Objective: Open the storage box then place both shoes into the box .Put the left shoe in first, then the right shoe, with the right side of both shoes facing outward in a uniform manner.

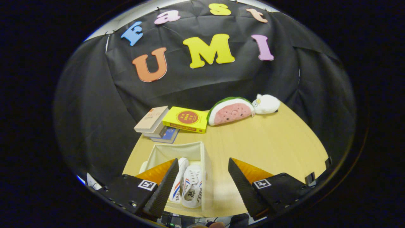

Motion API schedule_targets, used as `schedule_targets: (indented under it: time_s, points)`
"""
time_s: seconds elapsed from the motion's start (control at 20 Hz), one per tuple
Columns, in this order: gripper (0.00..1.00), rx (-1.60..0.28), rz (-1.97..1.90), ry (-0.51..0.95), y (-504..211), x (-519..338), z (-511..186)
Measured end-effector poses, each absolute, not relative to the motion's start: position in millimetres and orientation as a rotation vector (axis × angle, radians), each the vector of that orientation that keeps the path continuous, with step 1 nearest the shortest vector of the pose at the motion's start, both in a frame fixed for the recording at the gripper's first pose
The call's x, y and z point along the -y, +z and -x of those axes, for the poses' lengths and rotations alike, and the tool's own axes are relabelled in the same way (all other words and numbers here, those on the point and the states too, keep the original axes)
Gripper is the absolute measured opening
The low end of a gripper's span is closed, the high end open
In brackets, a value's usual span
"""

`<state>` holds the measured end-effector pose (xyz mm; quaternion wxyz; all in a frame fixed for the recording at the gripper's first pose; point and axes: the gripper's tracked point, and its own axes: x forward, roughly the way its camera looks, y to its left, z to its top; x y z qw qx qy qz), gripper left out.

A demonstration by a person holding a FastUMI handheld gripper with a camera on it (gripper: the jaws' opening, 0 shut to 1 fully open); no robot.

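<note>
white shoes [186, 185] in storage box [177, 152], tool [202, 182] raised above, fingers spread empty

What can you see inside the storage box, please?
Two white shoes lie side by side in the storage box; the open hand-held gripper covers its left part.

No legible text is found: print on the yellow book [186, 119], the tan book [151, 119] and the shoes [186, 185] is too small to be read.
</note>
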<state>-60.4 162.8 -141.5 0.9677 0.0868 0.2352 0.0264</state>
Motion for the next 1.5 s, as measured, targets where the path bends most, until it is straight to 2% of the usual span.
schedule_targets:
  time_s: [0.35,0.75,0.95,1.5]
  points:
    - [0.95,-0.278,-0.096,-0.083,-75.3,-82.7,112.0]
    - [0.95,-0.142,-0.057,-0.044,-34.4,-38.3,160.0]
    - [0.95,-0.108,-0.044,-0.001,-31.8,-16.7,189.7]
    - [0.95,-0.132,-0.070,0.056,-88.0,25.6,268.7]
